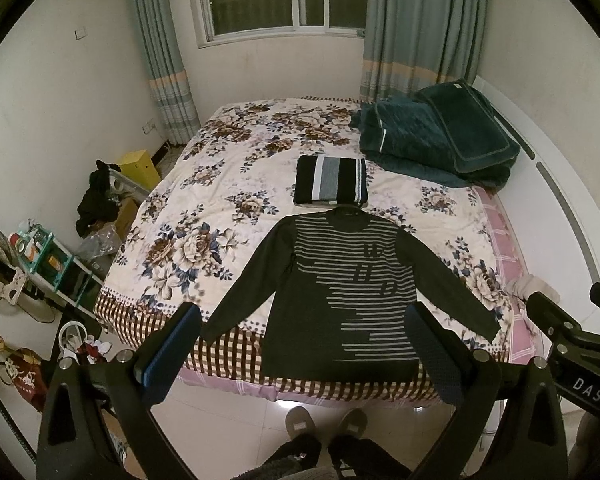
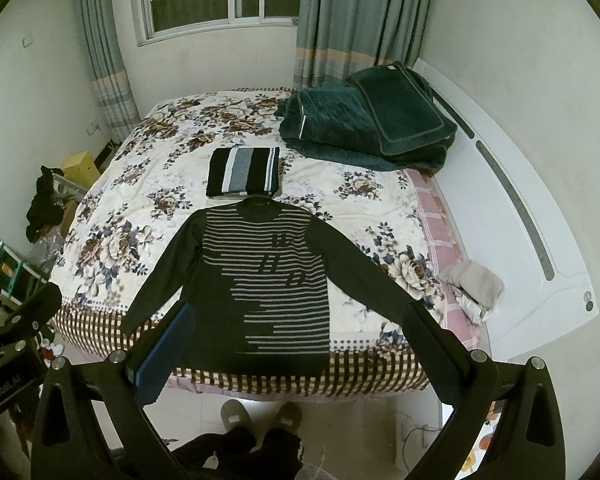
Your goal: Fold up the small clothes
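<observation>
Your left gripper (image 1: 304,344): fingers spread wide, empty. Between and beyond them, a dark grey long-sleeved sweater with pale stripes (image 1: 340,292) lies flat on the floral quilted bed (image 1: 204,200). Your right gripper (image 2: 296,340): likewise agape, holding nothing, sweater ahead.

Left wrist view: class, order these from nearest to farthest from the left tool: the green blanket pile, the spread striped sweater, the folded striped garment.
1. The spread striped sweater, flat at the bed's near edge, just ahead of the left tool.
2. The folded striped garment, mid-bed beyond the sweater's collar.
3. The green blanket pile, far right, by the curtain.
</observation>
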Demonstrator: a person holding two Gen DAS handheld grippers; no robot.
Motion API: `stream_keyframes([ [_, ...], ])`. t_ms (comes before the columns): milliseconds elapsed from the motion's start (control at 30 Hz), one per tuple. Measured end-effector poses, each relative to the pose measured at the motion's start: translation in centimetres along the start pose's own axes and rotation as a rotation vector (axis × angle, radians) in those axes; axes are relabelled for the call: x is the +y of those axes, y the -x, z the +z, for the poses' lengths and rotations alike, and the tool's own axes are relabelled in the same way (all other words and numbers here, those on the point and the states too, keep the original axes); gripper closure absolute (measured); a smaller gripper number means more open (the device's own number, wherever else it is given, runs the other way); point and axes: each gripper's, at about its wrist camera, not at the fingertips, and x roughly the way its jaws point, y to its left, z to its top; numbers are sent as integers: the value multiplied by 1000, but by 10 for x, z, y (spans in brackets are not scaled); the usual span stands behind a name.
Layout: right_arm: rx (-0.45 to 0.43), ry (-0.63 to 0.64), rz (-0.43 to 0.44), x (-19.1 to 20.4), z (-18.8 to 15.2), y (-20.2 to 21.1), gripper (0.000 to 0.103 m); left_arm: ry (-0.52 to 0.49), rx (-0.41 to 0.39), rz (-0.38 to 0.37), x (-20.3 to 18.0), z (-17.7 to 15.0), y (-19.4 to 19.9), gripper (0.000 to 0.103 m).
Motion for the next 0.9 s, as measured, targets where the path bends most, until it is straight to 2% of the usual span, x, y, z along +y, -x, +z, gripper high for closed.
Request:
stream_keyframes([
  [533,0,-2,1,9,4,4,0,-3,-6,-8,-5,12,-12,0],
  [733,9,-13,-1,19,17,0,0,0,-14,-10,-3,16,-24,0],
  [900,57,-117,4,3,20,-45,0,21,-87,51,12,22,-65,0],
])
